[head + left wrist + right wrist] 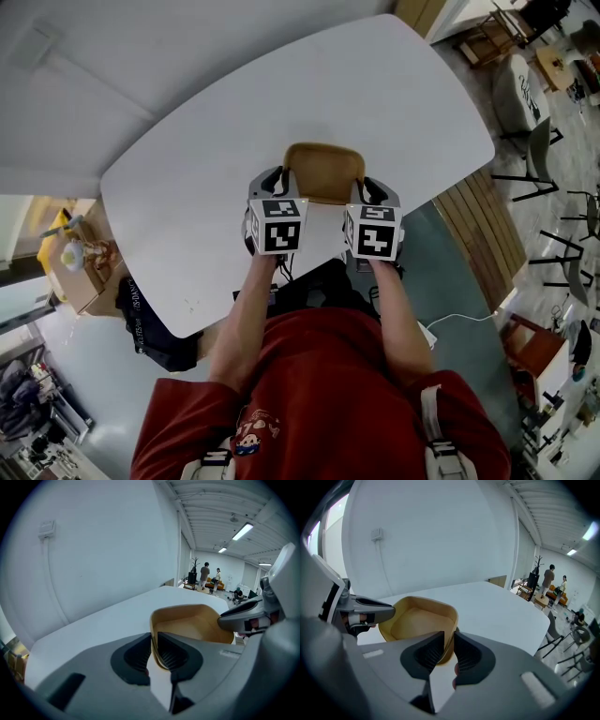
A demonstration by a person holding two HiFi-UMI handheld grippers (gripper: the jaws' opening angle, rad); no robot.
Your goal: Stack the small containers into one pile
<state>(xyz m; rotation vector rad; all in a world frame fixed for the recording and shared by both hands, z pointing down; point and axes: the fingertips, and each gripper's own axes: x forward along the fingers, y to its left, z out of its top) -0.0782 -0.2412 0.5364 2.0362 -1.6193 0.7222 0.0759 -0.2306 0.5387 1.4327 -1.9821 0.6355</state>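
Note:
A tan, rounded-square container point(323, 172) sits near the front edge of the white table point(187, 187), held from both sides. My left gripper point(277, 186) is shut on its left wall. In the left gripper view the two pads point(154, 641) pinch the rim of the container point(197, 625). My right gripper point(369, 193) is shut on the right wall, and in the right gripper view its pads point(448, 645) clamp the rim of the container point(421, 620). Each gripper view shows the other gripper across the container: the right gripper point(243, 616) and the left gripper point(365, 609). I cannot tell whether it is one container or several nested.
Chairs point(539, 141) and a slatted wooden bench point(487, 234) stand right of the table. A cardboard box point(80, 267) with odds and ends sits on the floor at left, and a dark bag point(150, 323) lies under the table's front corner. People point(206, 576) stand far off.

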